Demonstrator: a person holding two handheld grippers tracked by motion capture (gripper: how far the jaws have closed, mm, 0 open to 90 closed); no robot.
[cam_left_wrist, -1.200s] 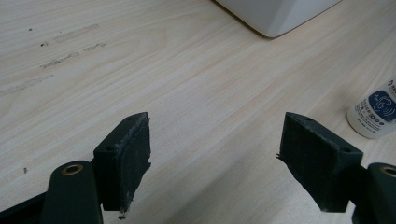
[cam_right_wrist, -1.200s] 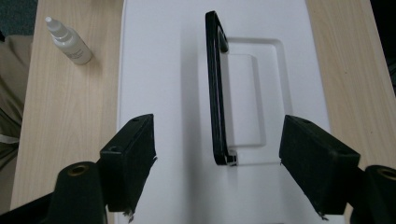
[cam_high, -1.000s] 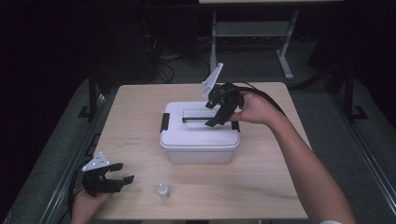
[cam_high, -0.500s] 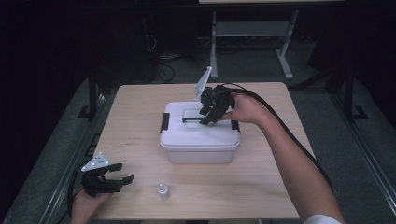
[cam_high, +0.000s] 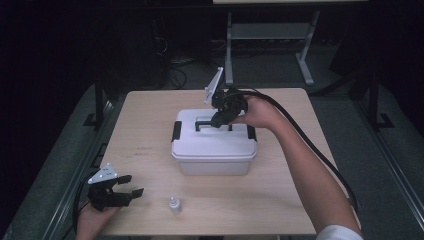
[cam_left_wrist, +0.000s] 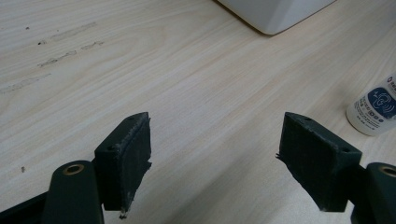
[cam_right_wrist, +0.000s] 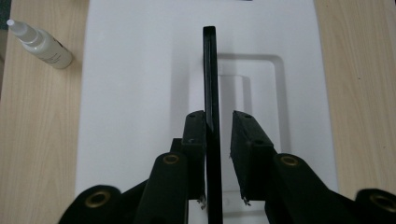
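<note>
Nearest, by the bench's front edge: left tongs (cam_high: 134, 184), spread wide, gripping nothing, lying low over bare bench (cam_left_wrist: 187, 70) in a hand (cam_high: 92, 220). Just off to the right of their right pad, and a little ahead: a small white bottle (cam_left_wrist: 376, 109), upright, blue label, touching neither pad. Farther ahead and to the right of these tongs, well apart: a white box (cam_high: 214, 150), lid on, black latches at both ends.

On top of the box: right tongs (cam_right_wrist: 217, 116), reaching down from the far side, astride the black handle (cam_right_wrist: 209, 70). Have just been closing, with the handle standing up on edge between the pads. Not yet clamped: left pad against the handle's side, right pad just off it, a thin slit of white lid (cam_right_wrist: 140, 93) showing in the gap. Beyond the tips, along the handle: the rest of the bar, running on over its moulded recess. Past the box, off the left pad's side in the right gripper view: the same bottle on the bench.
</note>
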